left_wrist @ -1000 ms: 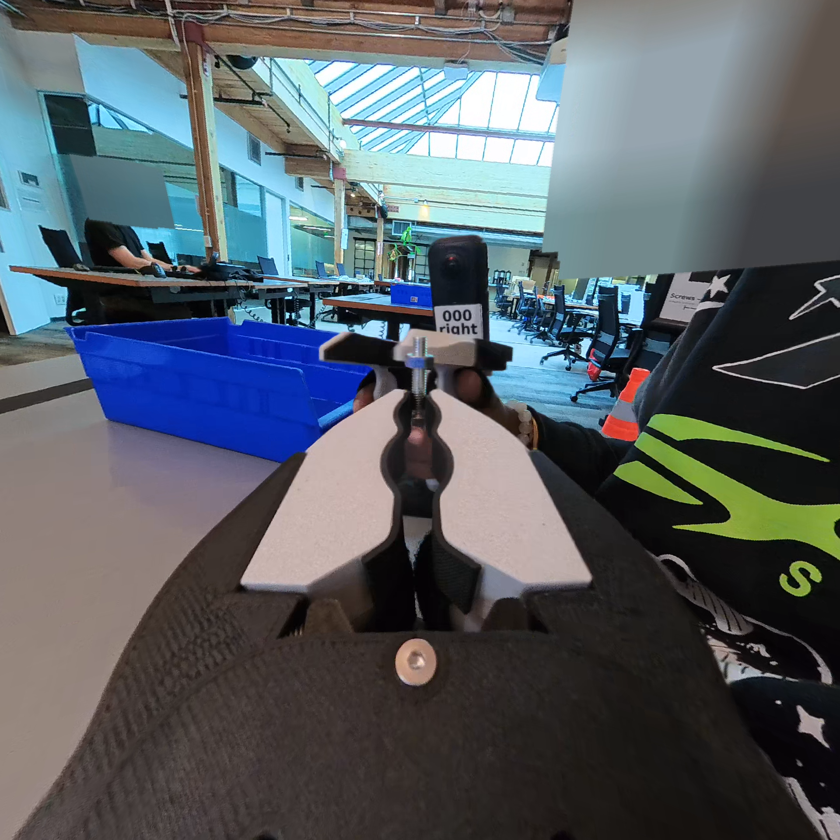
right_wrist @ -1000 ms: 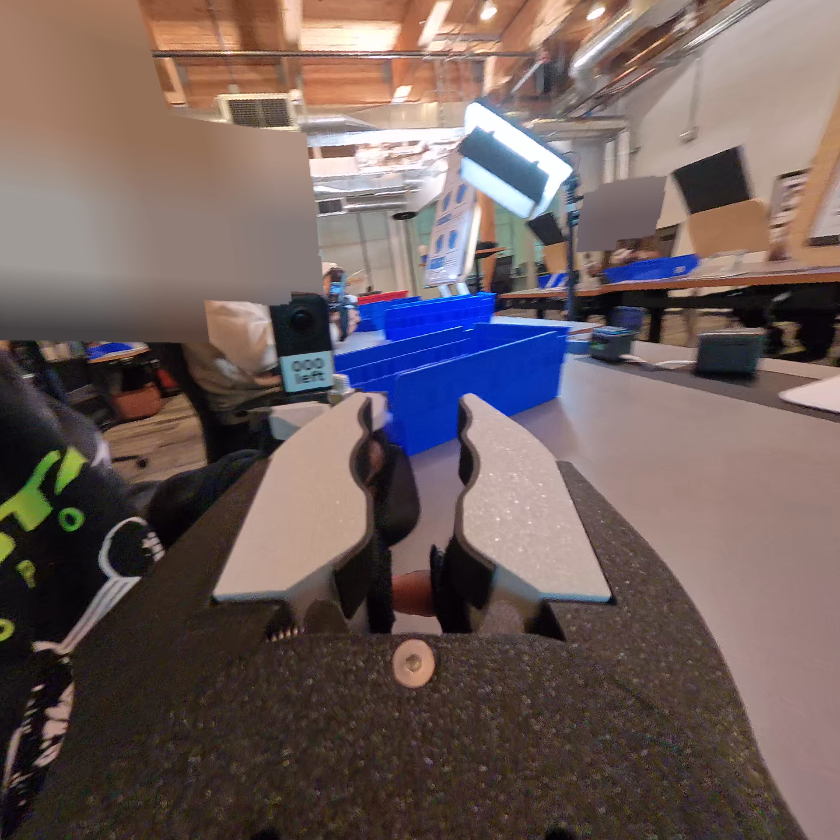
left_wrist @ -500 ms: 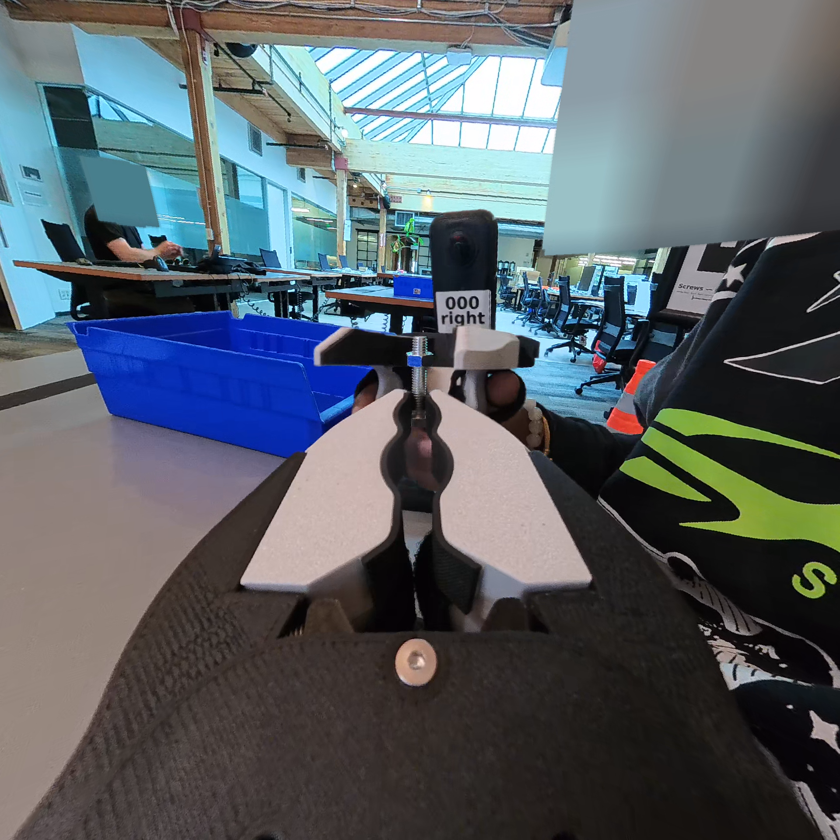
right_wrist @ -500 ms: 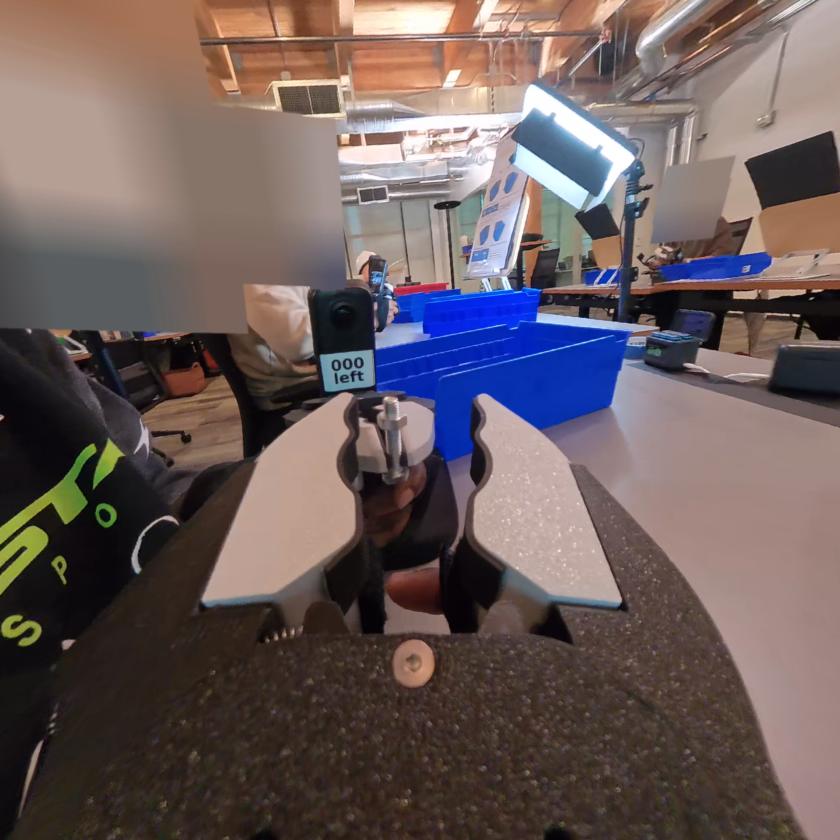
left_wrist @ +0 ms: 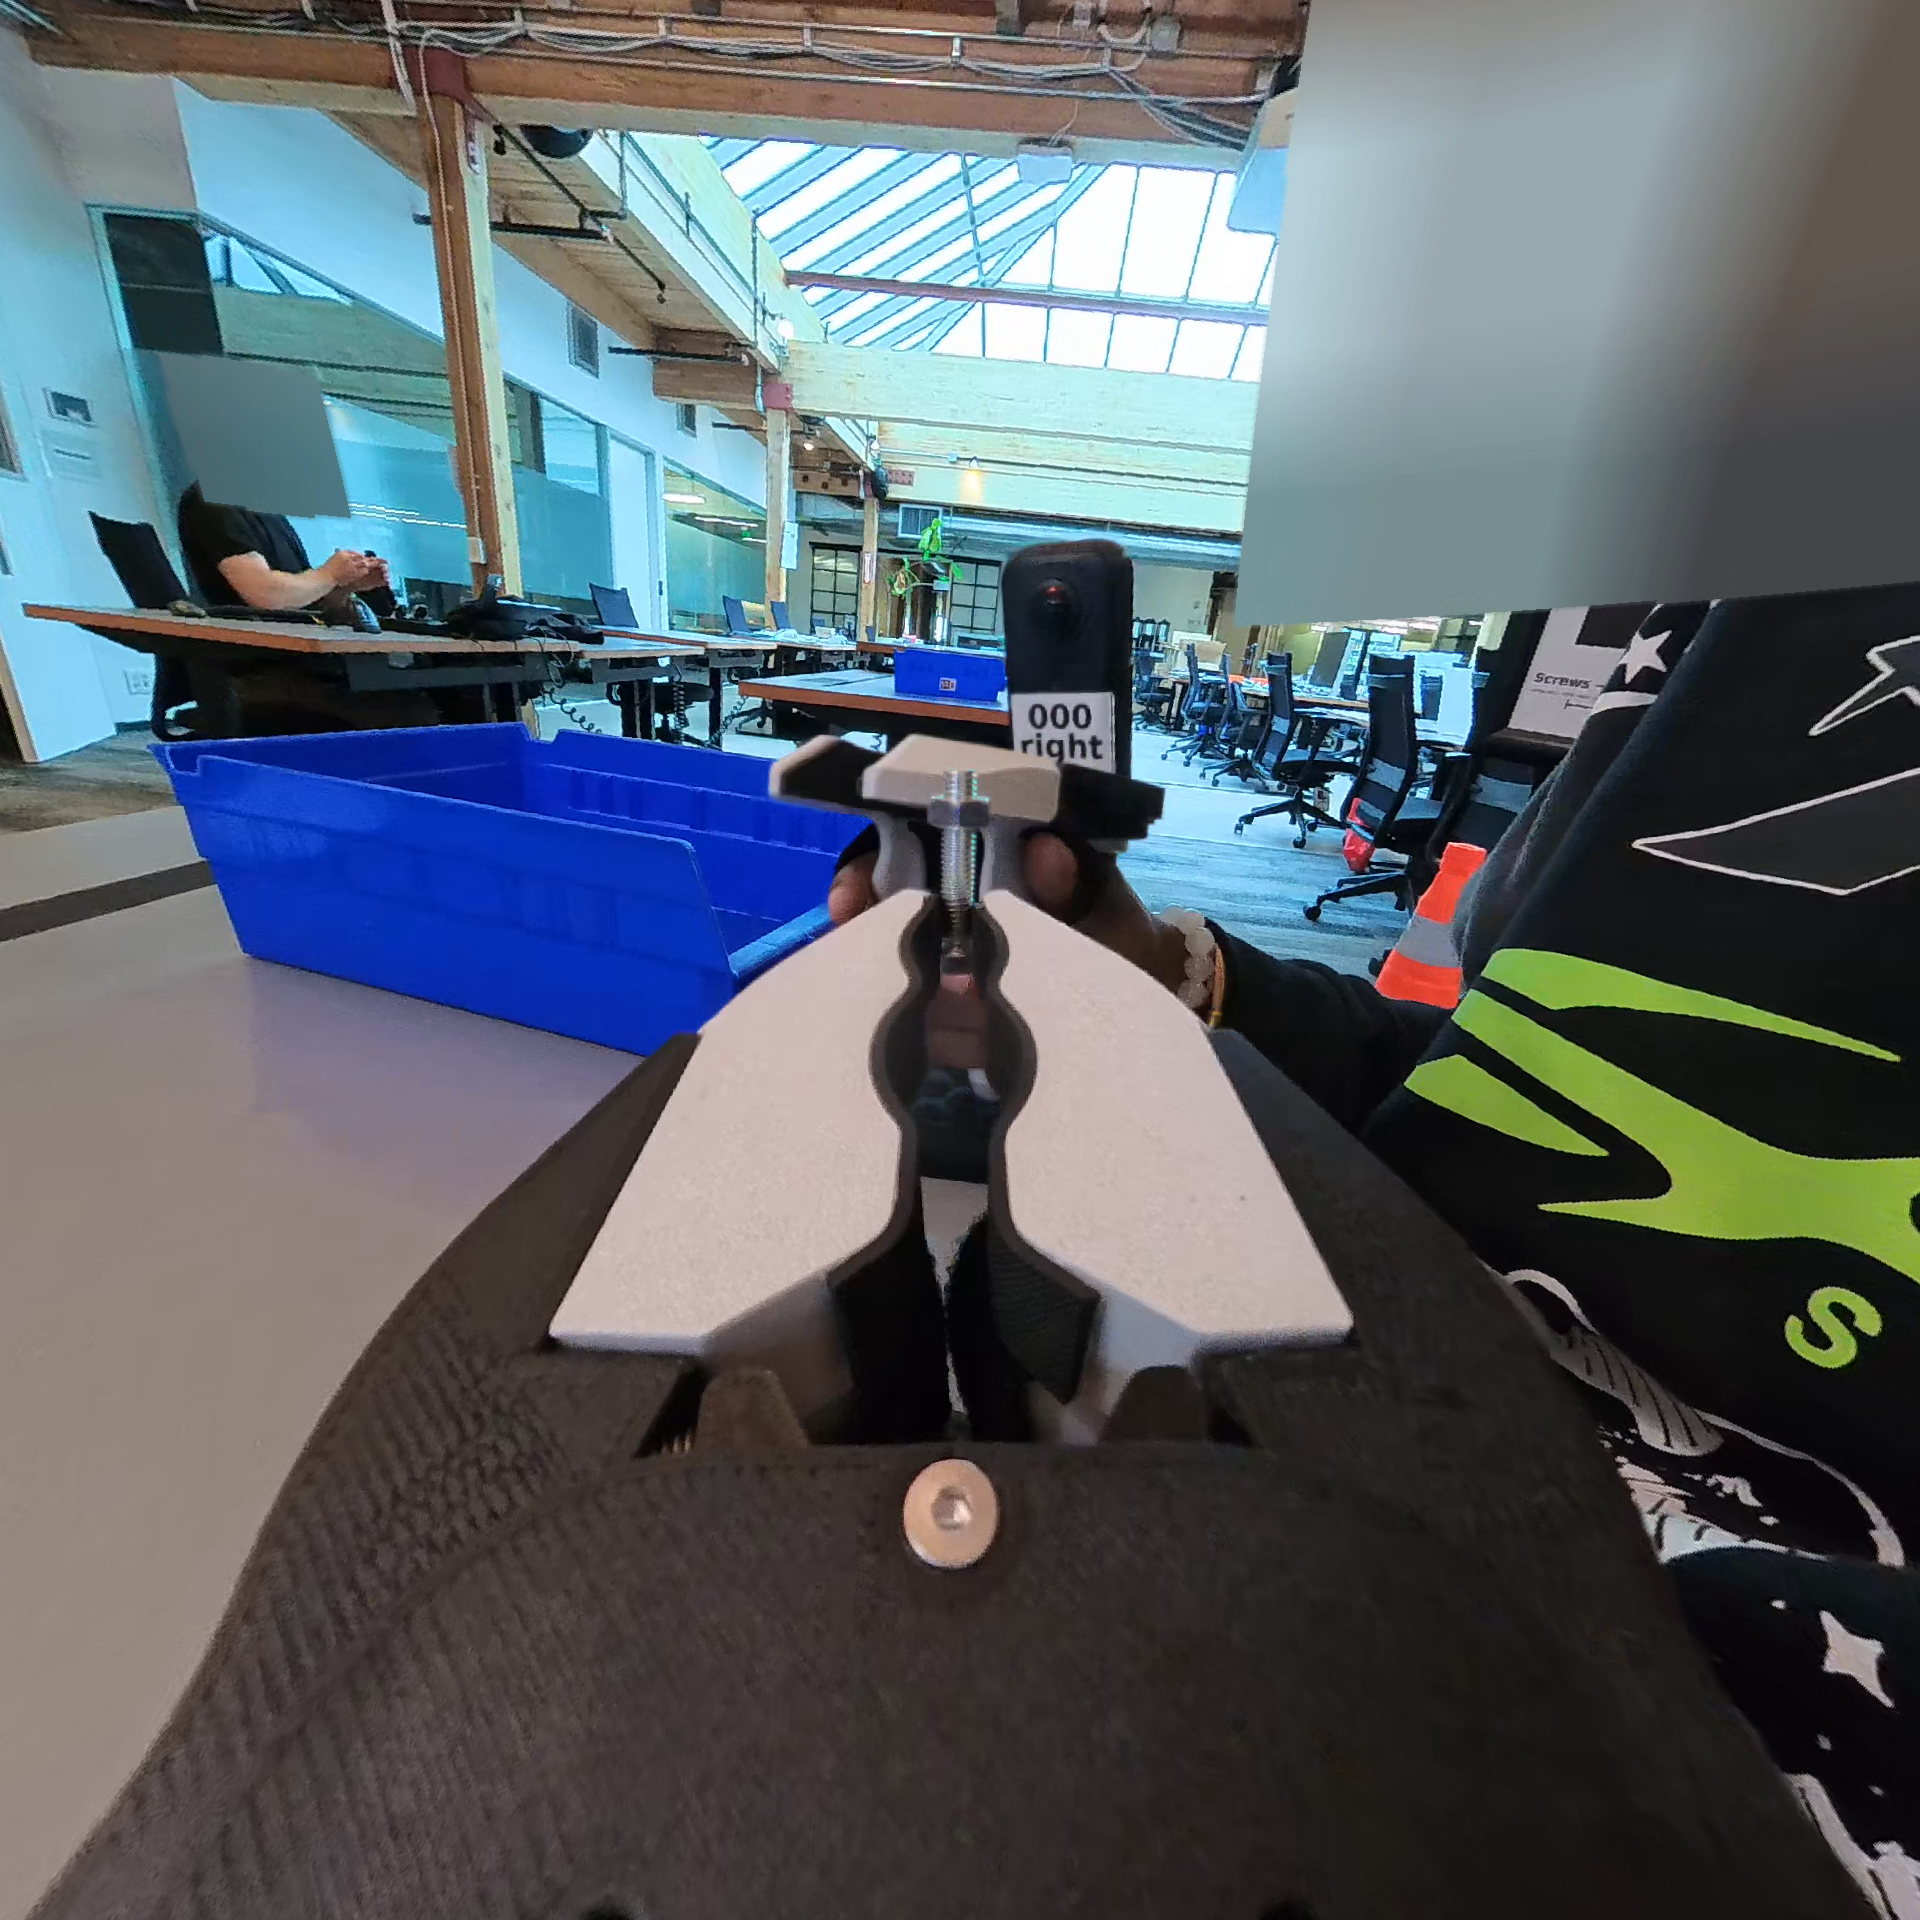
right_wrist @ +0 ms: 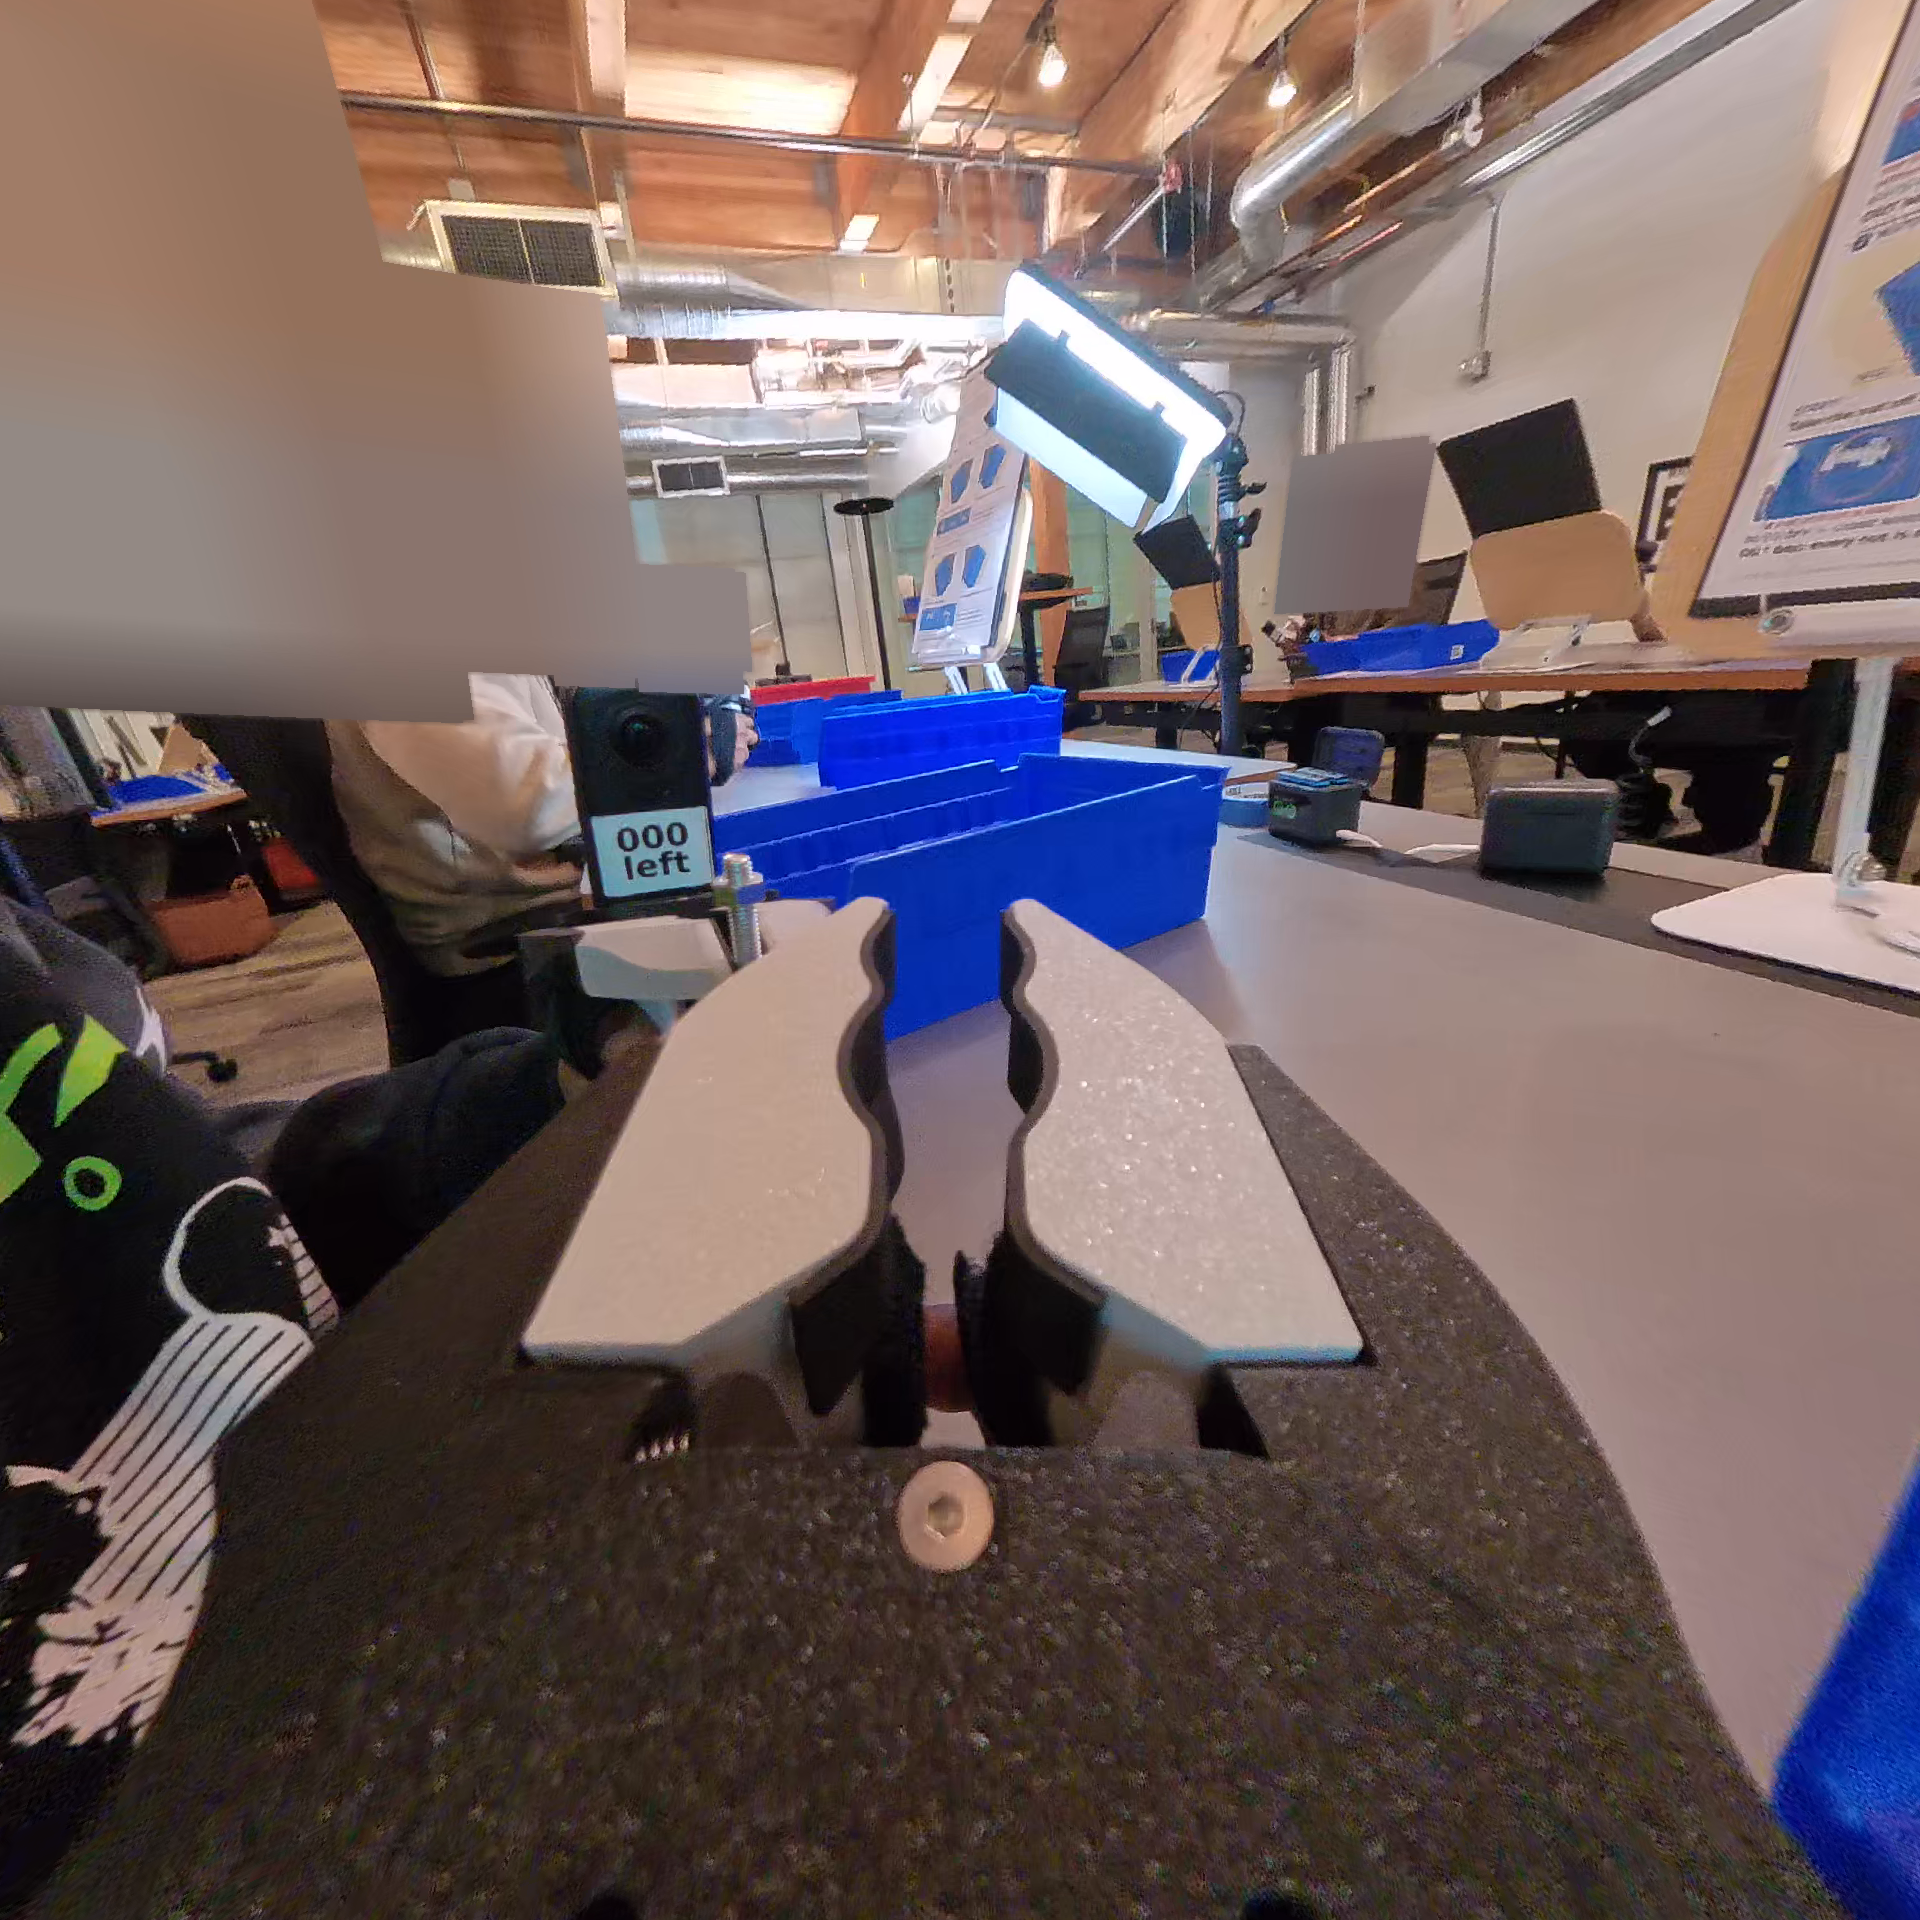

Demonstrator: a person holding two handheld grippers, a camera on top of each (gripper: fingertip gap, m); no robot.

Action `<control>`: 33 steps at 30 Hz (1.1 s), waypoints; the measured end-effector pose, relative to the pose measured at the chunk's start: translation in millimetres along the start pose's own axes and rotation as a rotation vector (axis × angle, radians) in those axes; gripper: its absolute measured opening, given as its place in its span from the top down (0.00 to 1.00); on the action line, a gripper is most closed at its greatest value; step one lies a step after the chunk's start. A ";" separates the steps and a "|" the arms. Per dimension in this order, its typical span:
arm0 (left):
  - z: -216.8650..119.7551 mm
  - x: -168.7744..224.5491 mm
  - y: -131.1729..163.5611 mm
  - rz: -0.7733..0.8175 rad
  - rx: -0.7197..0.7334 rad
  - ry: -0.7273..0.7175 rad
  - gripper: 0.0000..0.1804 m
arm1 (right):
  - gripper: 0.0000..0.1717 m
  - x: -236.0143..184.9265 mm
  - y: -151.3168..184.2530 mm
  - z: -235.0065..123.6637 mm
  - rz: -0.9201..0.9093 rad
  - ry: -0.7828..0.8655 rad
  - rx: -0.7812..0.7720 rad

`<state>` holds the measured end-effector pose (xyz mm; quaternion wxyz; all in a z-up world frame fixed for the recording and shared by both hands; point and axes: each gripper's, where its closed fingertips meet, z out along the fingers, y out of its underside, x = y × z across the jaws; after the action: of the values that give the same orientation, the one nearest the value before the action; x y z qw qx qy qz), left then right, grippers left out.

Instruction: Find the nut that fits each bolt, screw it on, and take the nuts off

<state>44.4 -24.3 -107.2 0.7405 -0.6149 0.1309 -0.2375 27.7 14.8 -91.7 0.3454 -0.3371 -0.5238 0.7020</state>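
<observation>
Left gripper [left_wrist: 957, 914] clamps upright silver threaded bolt [left_wrist: 958, 862], hex nut [left_wrist: 962, 811] near tip; right gripper [right_wrist: 943, 940] parted, bare.

Bare table [right_wrist: 1507, 1143] right of the fingers, blue bin [right_wrist: 1039, 873] ahead blocking passage

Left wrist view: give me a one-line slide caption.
Left gripper clamps an upright bolt with a nut near its tip, facing the right gripper.

Open-plan office workshop: desks [left_wrist: 343, 644] and office chairs [left_wrist: 1288, 748] stretching behind the blue bin [left_wrist: 468, 842], skylights [left_wrist: 997, 260] glowing above it.
</observation>
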 end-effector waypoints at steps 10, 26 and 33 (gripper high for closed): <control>1.1 0.5 2.3 0.005 -0.015 0.001 0.97 | 0.76 -31.7 0.2 17.8 0.029 -0.161 -0.014; 0.0 0.1 0.5 -0.005 -0.002 0.006 0.97 | 0.76 -19.1 4.1 15.6 0.023 -0.111 -0.046; 0.6 0.7 1.4 -0.001 -0.008 0.007 0.97 | 0.82 -14.9 -4.1 2.9 0.014 -0.094 -0.008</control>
<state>45.5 -24.0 -108.3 0.7374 -0.6171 0.1343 -0.2396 33.8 1.8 -85.4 0.3140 -0.3087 -0.5398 0.7174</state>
